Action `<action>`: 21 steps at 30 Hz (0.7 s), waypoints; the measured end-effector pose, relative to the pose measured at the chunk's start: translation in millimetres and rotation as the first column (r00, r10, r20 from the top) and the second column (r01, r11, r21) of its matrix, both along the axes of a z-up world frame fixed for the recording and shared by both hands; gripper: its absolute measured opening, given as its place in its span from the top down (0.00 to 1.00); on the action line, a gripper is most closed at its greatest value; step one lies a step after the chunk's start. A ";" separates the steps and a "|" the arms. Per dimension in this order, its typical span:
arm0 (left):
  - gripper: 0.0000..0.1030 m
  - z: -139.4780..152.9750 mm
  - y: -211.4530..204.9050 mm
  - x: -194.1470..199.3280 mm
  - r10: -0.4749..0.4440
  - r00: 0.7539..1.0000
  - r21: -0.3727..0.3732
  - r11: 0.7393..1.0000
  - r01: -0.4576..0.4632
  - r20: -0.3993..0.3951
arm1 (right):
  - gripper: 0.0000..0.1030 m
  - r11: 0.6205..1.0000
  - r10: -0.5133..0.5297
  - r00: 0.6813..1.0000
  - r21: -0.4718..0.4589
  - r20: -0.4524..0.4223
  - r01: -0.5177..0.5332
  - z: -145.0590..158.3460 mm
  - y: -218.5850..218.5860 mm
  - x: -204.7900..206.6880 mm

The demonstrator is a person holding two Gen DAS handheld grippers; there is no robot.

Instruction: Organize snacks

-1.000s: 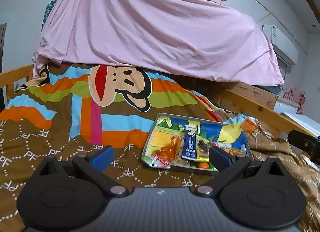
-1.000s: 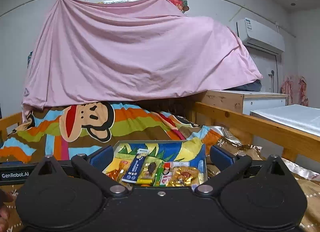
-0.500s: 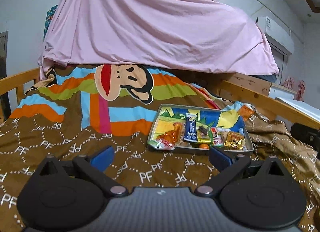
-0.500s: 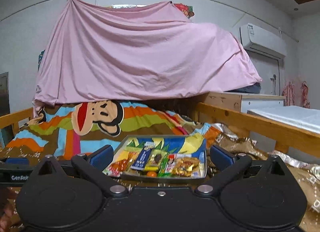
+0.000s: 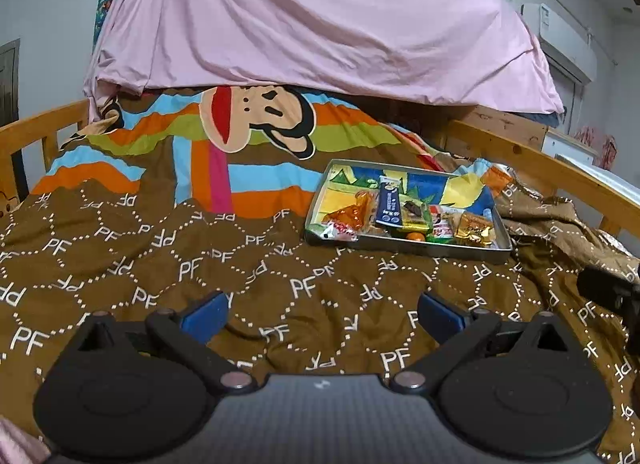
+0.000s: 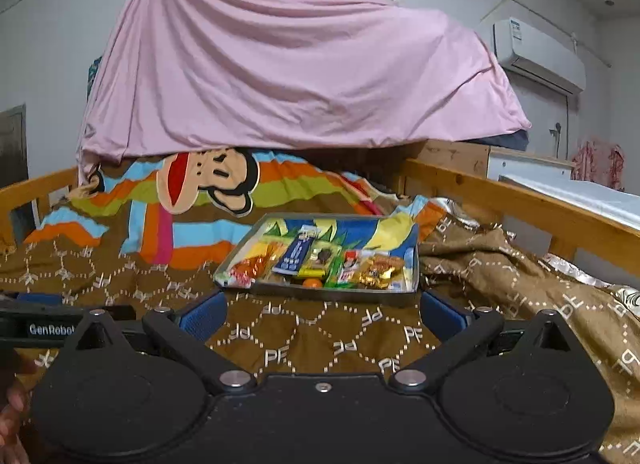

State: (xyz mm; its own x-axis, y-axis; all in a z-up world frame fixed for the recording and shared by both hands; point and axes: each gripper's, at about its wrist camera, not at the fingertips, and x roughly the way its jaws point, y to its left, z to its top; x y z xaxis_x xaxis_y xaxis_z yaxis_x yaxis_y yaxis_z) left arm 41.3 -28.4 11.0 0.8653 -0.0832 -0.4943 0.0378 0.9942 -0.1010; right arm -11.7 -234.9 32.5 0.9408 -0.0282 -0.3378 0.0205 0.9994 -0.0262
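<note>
The left tongs [image 5: 322, 314] hang released, their blue pads spread wide over the brown quilt [image 5: 248, 264] with nothing between them, near the tray's front wall and short of it. The right tongs [image 6: 322, 314] are released too, pads spread and empty, closer to the tray, whose front wall sits just beyond the pad tips. The metal tray [image 6: 344, 296] rests on the quilt, which covers a bed with wooden rails [image 6: 520, 200] on both sides of the tray. Inside the tray the snacks lie in a rough row along the front wall: a red-and-white packet [image 6: 242, 274] hanging over the front left corner, an orange crinkled packet [image 6: 260, 258] just behind it, a dark blue bar [image 6: 298, 254] leaning back toward the tray's middle, a yellow-green packet with a dark picture [image 6: 320, 258] beside that, a small orange round thing [image 6: 312, 283] against the front wall, a red-and-white sachet [image 6: 350, 264], and a gold foil packet [image 6: 378, 270] toward the right end. The tray's floor carries a colourful printed picture. Beyond the tray the quilt turns striped, with a cartoon monkey face [image 6: 212, 180], and a pink sheet [image 6: 280, 76] is draped high above the tray. Right of the tray, an air conditioner [image 6: 536, 52] hangs on the wall. In the right wrist view, part of the left device marked "GenRobot" [image 6: 52, 329] shows left of the tray.
</note>
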 end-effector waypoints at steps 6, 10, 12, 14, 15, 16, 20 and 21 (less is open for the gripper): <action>0.00 -1.9 3.5 -0.7 0.025 0.999 -0.012 1.000 -0.026 -0.023 | 0.01 1.000 -0.009 0.999 -0.012 -0.035 0.009 -7.2 1.3 -2.4; 0.00 -3.4 1.2 0.1 0.020 0.999 0.002 1.000 -0.020 -0.039 | 0.01 1.000 -0.025 0.999 0.004 -0.043 0.026 -8.3 -1.5 -0.1; 0.00 -4.3 -0.4 0.8 0.015 0.999 0.007 1.000 -0.015 -0.046 | 0.01 0.999 -0.033 0.998 0.011 -0.057 0.034 -9.6 -3.4 1.9; 0.00 -5.4 -2.1 1.7 0.014 0.998 0.014 1.000 -0.013 -0.054 | 0.01 0.999 -0.045 0.996 0.015 -0.072 0.046 -12.0 -5.6 4.0; 0.00 -5.9 -2.9 1.7 0.014 0.998 0.017 1.000 -0.013 -0.056 | 0.01 0.998 -0.051 0.996 0.017 -0.080 0.052 -13.1 -6.6 4.9; 0.00 -6.2 -3.2 1.5 0.013 0.998 0.019 1.000 -0.012 -0.057 | 0.01 0.998 -0.057 0.995 0.020 -0.087 0.058 -13.9 -7.4 5.8; 0.00 -6.3 -3.3 1.6 0.013 0.998 0.019 1.000 -0.012 -0.057 | 0.01 0.997 -0.070 0.992 0.031 -0.107 0.074 -16.1 -9.6 8.8; 0.00 -6.4 -3.3 1.6 0.012 0.998 0.019 1.000 -0.011 -0.058 | 0.01 0.997 -0.072 0.992 0.030 -0.108 0.076 -16.4 -9.6 9.1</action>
